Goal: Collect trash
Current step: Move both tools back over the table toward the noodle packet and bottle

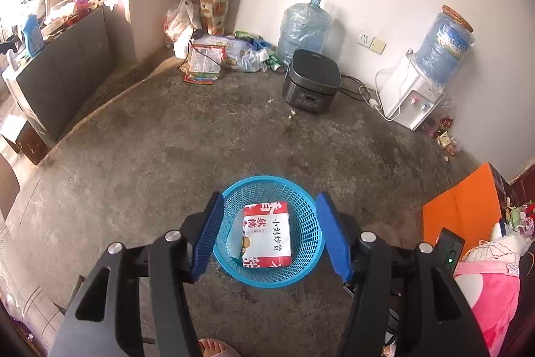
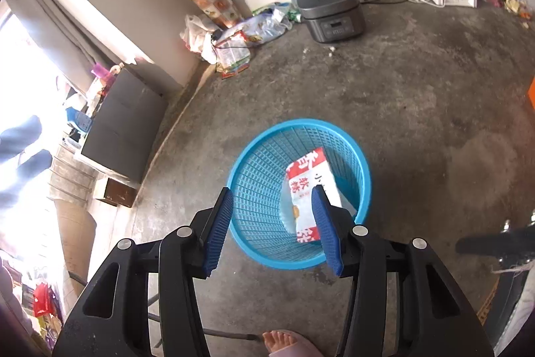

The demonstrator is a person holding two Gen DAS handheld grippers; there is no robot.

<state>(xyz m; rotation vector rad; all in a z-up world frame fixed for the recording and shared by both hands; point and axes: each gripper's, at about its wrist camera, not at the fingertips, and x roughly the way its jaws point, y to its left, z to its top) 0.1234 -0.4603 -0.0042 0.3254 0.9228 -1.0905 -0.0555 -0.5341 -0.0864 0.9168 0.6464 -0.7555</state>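
Observation:
A blue plastic mesh basket (image 1: 302,209) stands on the concrete floor; it also shows in the right wrist view (image 2: 264,176). A red and white snack bag (image 1: 265,235) lies inside it, also seen in the right wrist view (image 2: 309,186). My left gripper (image 1: 269,235) hangs open and empty above the basket, its blue pads either side of the rim. My right gripper (image 2: 272,223) is open and empty above the basket's near rim.
A dark rice cooker (image 1: 311,81), a water jug (image 1: 306,25) and a white water dispenser (image 1: 414,89) stand by the far wall. Bags and wrappers (image 1: 214,56) lie in the corner. More wrappers (image 1: 443,132) lie near the dispenser. An orange box (image 1: 464,206) is at right.

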